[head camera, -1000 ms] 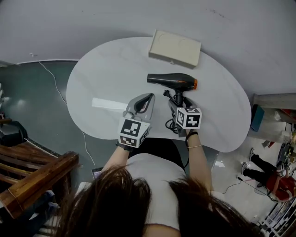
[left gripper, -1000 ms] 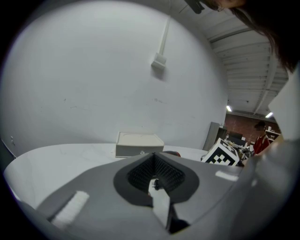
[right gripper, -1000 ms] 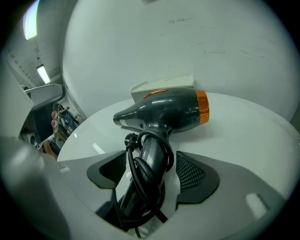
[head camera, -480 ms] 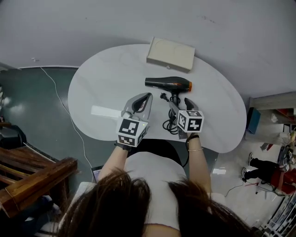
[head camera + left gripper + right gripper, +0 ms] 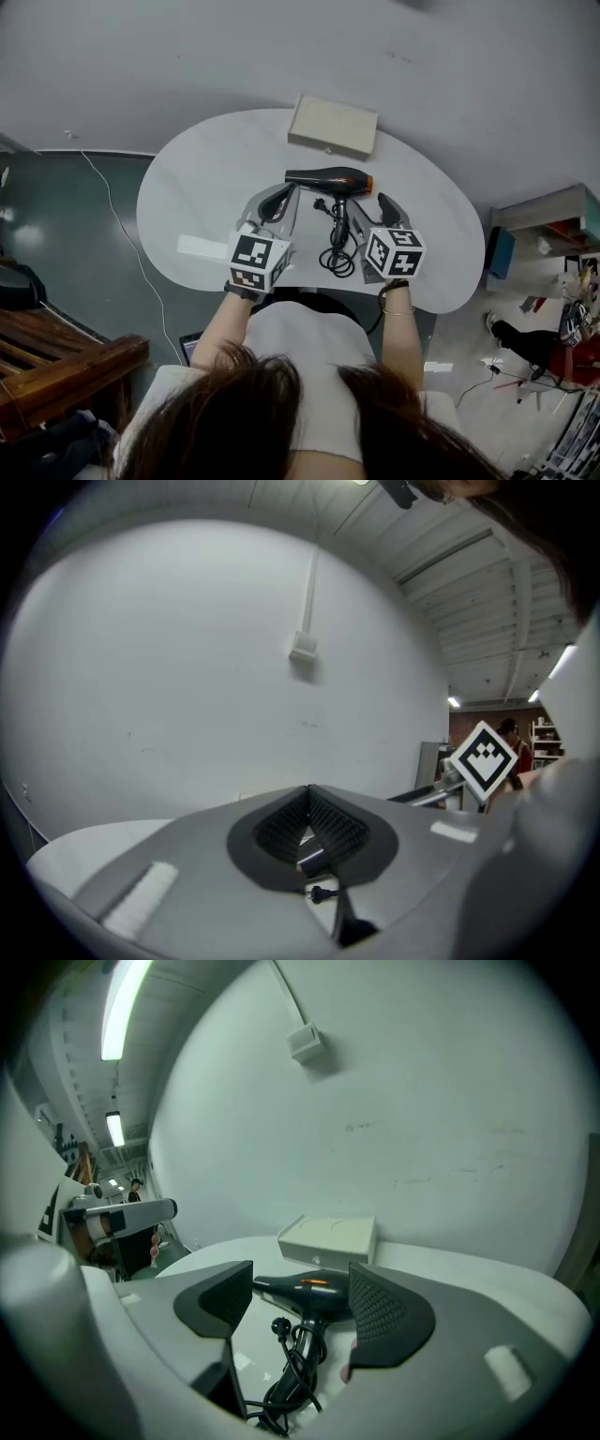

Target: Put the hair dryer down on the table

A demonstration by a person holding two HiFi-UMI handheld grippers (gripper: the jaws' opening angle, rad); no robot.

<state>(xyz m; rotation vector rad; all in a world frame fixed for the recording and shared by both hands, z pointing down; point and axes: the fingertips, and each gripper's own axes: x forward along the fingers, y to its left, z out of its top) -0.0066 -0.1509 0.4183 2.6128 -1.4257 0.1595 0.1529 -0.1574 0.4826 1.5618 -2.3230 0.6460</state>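
Since a second ago the right gripper [image 5: 300,1288] has been drawn back from the hair dryer [image 5: 328,178] and shifted to the right of its handle [image 5: 336,208]. Its jaws are spread wide and released, with nothing gripped. In the right gripper view the hair dryer is seen through the gap, and neither jaw touches it.

The left gripper [image 5: 307,797] is held to the left of the hair dryer. Its jaws are clenched tip to tip, and nothing is caught between them.

The hair dryer is laid flat on the table [image 5: 187,187], between the two grippers and a little beyond their tips. Its dark barrel is turned crosswise, with the orange-ringed end toward the right gripper. The handle is pointed back toward the person.

The black cord [image 5: 337,251] is bunched in loose loops at the foot of the handle, nearer the person than the hair dryer's barrel. The plug [image 5: 319,204] is left lying just left of the handle.

A flat cream box [image 5: 333,127] is set beyond the hair dryer, near the table's far edge and apart from the barrel.
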